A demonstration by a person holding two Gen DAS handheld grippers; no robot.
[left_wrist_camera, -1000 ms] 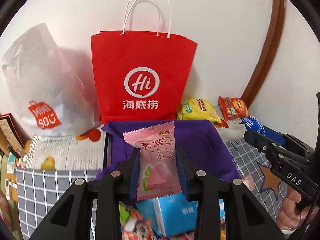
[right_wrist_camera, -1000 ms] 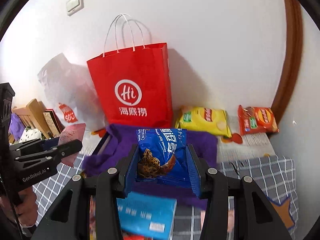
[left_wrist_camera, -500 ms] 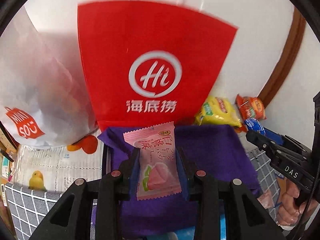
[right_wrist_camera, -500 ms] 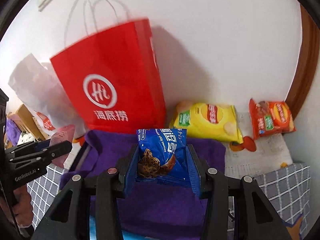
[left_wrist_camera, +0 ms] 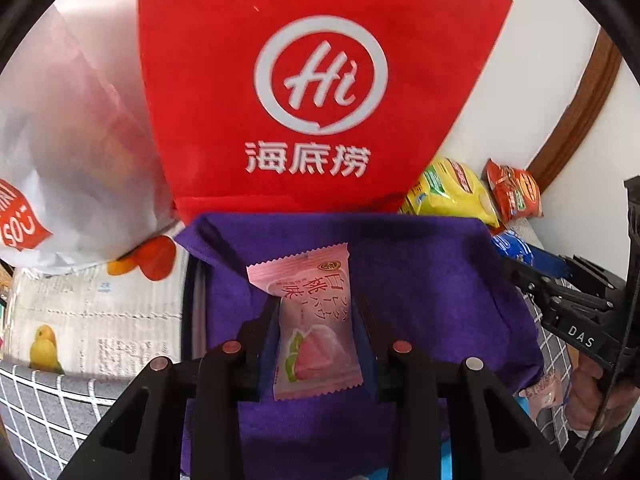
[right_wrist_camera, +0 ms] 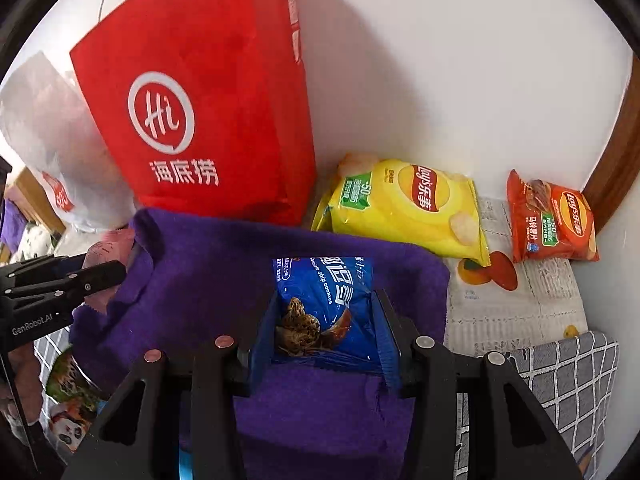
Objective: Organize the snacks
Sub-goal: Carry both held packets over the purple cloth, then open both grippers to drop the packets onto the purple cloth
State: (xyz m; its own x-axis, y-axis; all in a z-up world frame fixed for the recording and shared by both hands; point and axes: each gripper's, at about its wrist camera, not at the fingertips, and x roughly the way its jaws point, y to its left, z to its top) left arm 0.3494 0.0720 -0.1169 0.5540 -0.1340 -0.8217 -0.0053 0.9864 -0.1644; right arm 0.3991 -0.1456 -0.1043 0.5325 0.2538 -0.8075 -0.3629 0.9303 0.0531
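Observation:
My left gripper (left_wrist_camera: 318,316) is shut on a pink peach-flavour snack packet (left_wrist_camera: 314,320) and holds it above a purple cloth-lined box (left_wrist_camera: 432,276). My right gripper (right_wrist_camera: 326,320) is shut on a blue chocolate chip cookie packet (right_wrist_camera: 324,304), also over the purple box (right_wrist_camera: 208,276). The right gripper shows at the right edge of the left wrist view (left_wrist_camera: 560,300). The left gripper shows at the left edge of the right wrist view (right_wrist_camera: 68,284).
A red Hi paper bag (right_wrist_camera: 208,100) stands against the wall just behind the box, also in the left wrist view (left_wrist_camera: 312,88). A white plastic bag (left_wrist_camera: 68,152) is left of it. A yellow Lay's bag (right_wrist_camera: 404,208) and an orange Lay's bag (right_wrist_camera: 552,220) lie to the right.
Both grippers have moved forward with their packets, from over the front snack pile to over the purple box. The red bag looms much closer.

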